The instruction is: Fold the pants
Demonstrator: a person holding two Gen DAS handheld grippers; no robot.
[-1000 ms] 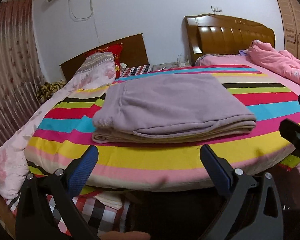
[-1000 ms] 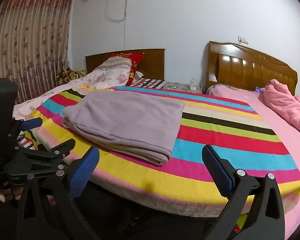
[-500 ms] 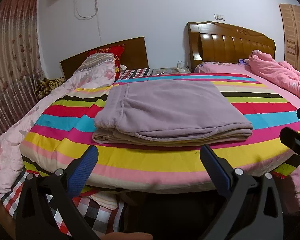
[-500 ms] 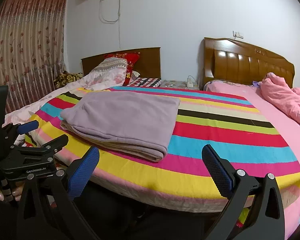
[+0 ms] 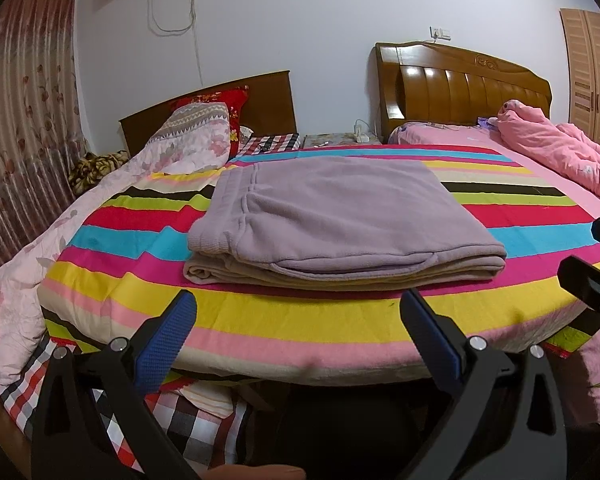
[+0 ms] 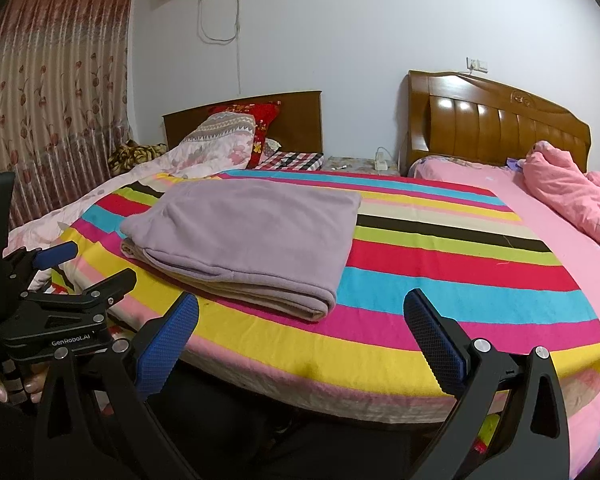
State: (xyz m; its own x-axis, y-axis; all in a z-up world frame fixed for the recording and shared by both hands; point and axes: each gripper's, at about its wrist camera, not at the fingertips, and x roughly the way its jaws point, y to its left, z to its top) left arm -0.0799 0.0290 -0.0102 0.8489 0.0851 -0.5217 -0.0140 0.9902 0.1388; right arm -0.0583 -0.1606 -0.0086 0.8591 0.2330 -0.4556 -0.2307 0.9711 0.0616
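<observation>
Lilac fleece pants (image 5: 332, 216) lie folded in a flat rectangular stack on the striped bedspread (image 5: 300, 320), waistband to the left, beige lining showing at the near edge. They also show in the right wrist view (image 6: 248, 236). My left gripper (image 5: 300, 332) is open and empty, held off the bed's near edge below the pants. My right gripper (image 6: 300, 332) is open and empty, also off the near edge, to the right of the pants. The left gripper (image 6: 80, 268) shows at the left of the right wrist view.
A floral quilt (image 5: 24, 272) drapes the left side of the bed. A pink duvet (image 5: 560, 148) is bunched at the back right. Pillows (image 5: 204, 128) and two wooden headboards (image 5: 460, 88) stand at the far wall. A curtain (image 5: 24, 100) hangs left.
Both grippers have tilted up a little and drawn slightly back from the bed. The pants have not moved. Both grippers stay open.
</observation>
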